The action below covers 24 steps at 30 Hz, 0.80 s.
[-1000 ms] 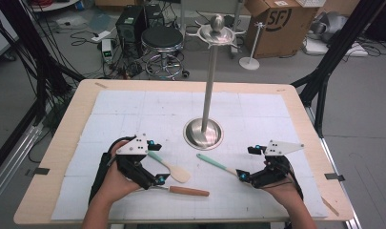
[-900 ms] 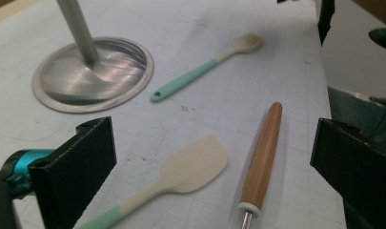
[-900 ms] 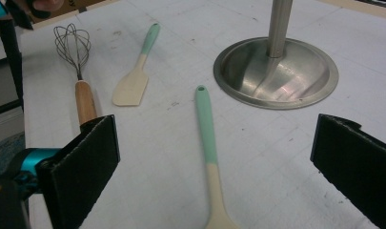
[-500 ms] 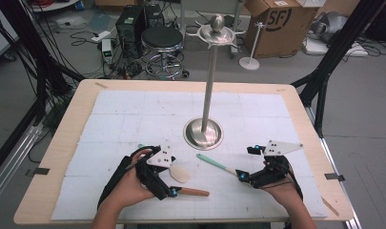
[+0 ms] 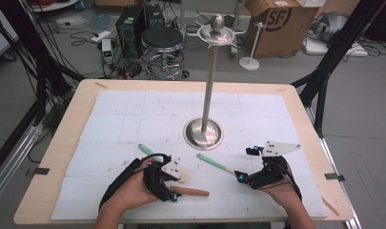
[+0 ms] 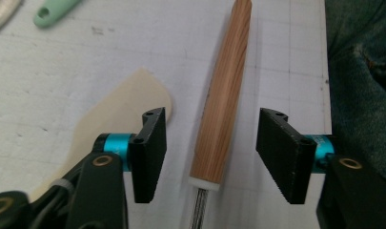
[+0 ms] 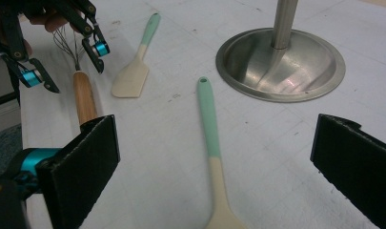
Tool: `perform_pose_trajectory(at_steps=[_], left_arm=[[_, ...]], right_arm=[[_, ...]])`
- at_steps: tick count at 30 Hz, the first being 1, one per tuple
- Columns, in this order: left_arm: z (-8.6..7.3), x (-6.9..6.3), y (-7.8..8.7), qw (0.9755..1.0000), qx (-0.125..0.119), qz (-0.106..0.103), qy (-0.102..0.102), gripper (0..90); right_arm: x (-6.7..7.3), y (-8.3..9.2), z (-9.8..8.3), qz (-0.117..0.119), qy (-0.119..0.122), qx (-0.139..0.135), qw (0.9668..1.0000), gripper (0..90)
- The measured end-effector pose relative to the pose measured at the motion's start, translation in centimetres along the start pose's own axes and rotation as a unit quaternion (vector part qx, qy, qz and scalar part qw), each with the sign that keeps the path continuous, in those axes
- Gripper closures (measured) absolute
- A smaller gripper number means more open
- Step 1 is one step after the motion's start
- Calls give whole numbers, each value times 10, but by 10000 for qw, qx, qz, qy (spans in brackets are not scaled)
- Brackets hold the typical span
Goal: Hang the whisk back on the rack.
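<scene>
Nearest the table's front edge, the whisk's wooden handle [image 6: 224, 95] is straddled by the left gripper [image 6: 209, 155], whose jaws have just been closing, pads clear of the wood. Beside it, the right gripper [image 7: 214, 176] is held wide open over a mint-handled spoon [image 7: 210, 129]. Farther off, a steel stand [image 5: 203, 133] is seen.

One overhead camera, two riding on the grippers

The high view looks forward and down over the whole table [image 5: 62, 143]. The left gripper view sits close above the wooden handle [image 6: 224, 95]; the right gripper view looks low across the mat, sharing that handle [image 7: 84, 98] at its left.
</scene>
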<state>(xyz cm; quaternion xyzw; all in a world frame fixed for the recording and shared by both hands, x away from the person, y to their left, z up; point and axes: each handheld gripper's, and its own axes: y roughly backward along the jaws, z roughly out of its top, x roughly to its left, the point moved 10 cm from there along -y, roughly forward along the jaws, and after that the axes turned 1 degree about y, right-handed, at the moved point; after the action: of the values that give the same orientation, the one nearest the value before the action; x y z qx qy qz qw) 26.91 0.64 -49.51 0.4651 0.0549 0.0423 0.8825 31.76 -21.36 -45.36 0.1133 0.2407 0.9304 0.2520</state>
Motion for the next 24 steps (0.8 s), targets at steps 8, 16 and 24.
perform_pose_trajectory(at_steps=[8, 16, 24], left_arm=[[-9, -1, -8, 9992, 375, 52, -105, 583], [-13, 0, -3, 9986, 496, 115, -158, 722], [-12, 0, -1, 9988, 475, 109, -10, 653]], right_arm=[[1, -1, 0, -16, 3, 21, 10000, 21], [-1, -2, -1, -37, 16, 32, 10000, 21], [0, -3, -1, -45, 49, 46, 10000, 22]])
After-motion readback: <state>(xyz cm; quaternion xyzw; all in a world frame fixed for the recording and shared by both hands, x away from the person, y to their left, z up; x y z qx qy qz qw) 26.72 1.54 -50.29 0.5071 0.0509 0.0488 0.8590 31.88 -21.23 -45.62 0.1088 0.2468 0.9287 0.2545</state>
